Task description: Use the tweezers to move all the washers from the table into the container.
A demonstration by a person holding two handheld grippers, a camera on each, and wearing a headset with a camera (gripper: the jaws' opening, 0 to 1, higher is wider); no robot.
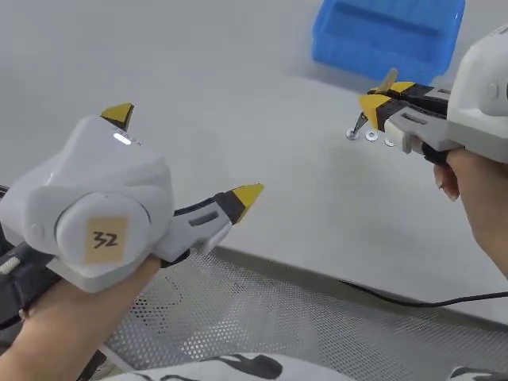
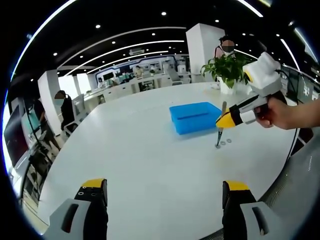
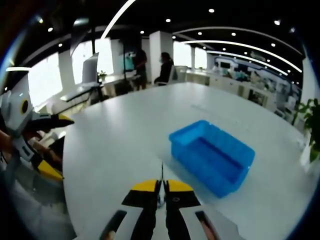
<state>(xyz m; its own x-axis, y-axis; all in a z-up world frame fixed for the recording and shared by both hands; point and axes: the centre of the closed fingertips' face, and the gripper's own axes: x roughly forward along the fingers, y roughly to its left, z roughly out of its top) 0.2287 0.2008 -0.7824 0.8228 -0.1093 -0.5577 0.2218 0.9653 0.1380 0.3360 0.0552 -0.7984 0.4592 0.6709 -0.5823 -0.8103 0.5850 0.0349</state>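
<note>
Three small metal washers (image 1: pixel 371 136) lie on the white table just in front of the blue container (image 1: pixel 389 36). My right gripper (image 1: pixel 379 101) hovers over them, shut on thin tweezers (image 1: pixel 359 125) whose tip points down by the leftmost washer (image 1: pixel 352 135). In the right gripper view the jaws meet around the tweezers (image 3: pixel 161 174), with the container (image 3: pixel 212 155) ahead to the right. My left gripper (image 1: pixel 182 155) is held low and near, open, with nothing between its jaws. Its own view shows the right gripper (image 2: pixel 235 117), tweezers (image 2: pixel 220 132), washers (image 2: pixel 226 142) and container (image 2: pixel 195 117).
The table (image 1: pixel 238 103) is broad and white. Its near edge meets a perforated metal surface (image 1: pixel 262 309), where a black cable (image 1: pixel 413 302) runs. A potted plant (image 2: pixel 227 70) stands at the far end of the table. People stand in the background.
</note>
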